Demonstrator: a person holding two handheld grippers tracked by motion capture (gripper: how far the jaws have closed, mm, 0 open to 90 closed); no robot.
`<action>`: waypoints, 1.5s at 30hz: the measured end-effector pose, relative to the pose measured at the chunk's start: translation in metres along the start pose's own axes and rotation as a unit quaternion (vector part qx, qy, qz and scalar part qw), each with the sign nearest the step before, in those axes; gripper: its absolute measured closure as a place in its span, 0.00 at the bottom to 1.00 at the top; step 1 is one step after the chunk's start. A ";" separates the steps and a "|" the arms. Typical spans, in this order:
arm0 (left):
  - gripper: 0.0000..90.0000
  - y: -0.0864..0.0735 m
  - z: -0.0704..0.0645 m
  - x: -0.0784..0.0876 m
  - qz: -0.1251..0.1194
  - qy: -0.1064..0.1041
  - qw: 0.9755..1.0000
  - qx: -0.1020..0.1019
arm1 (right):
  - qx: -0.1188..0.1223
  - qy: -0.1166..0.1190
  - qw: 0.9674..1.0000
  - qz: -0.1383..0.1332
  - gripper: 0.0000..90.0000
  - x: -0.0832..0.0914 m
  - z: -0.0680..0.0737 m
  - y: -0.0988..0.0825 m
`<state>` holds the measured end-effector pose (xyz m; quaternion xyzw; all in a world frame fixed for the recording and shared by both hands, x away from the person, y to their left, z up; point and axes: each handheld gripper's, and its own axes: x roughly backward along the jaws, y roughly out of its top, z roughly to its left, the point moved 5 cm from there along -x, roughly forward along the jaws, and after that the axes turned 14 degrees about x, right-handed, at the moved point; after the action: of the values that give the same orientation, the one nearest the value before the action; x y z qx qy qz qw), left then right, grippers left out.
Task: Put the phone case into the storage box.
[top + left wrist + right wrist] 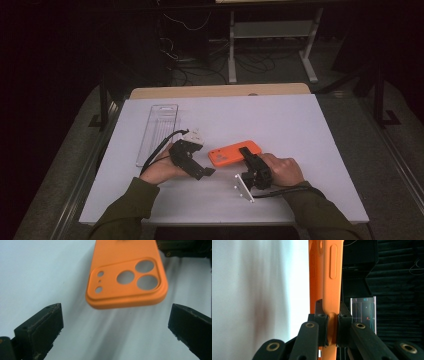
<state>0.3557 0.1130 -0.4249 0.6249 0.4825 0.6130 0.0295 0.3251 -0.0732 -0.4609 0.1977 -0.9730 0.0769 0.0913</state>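
Note:
An orange phone case hangs just above the white table top, its back with the camera cut-outs facing up. My right gripper is shut on the case's near long edge; in the right gripper view the case stands edge-on, squeezed between the two jaws. My left gripper is open, just left of the case's camera end. In the left gripper view its fingers stand wide apart, with the case ahead of them and nothing between them.
A clear plastic package tray lies at the left of the table. A small white item sits beside the left hand. Dark floor, cables and a white stand frame lie beyond the far edge.

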 end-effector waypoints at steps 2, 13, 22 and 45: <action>0.00 -0.001 0.001 0.000 0.001 0.002 1.000 -0.002 | 0.004 -0.005 1.000 -0.001 0.90 0.000 -0.001 0.000; 0.00 -0.004 0.001 -0.003 0.009 -0.005 1.000 0.010 | -0.010 -0.007 1.000 -0.006 0.90 -0.001 -0.003 0.000; 0.00 -0.004 0.002 -0.003 0.012 -0.008 1.000 -0.001 | -0.045 0.007 0.999 -0.005 0.90 -0.001 -0.005 -0.004; 0.00 -0.005 0.002 -0.004 0.013 -0.009 1.000 0.009 | -0.129 0.049 0.990 -0.004 0.90 -0.002 -0.005 -0.008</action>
<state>0.3552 0.1144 -0.4316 0.6369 0.4795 0.6034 0.0197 0.3306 -0.0790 -0.4558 0.1838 -0.9684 -0.0399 0.1638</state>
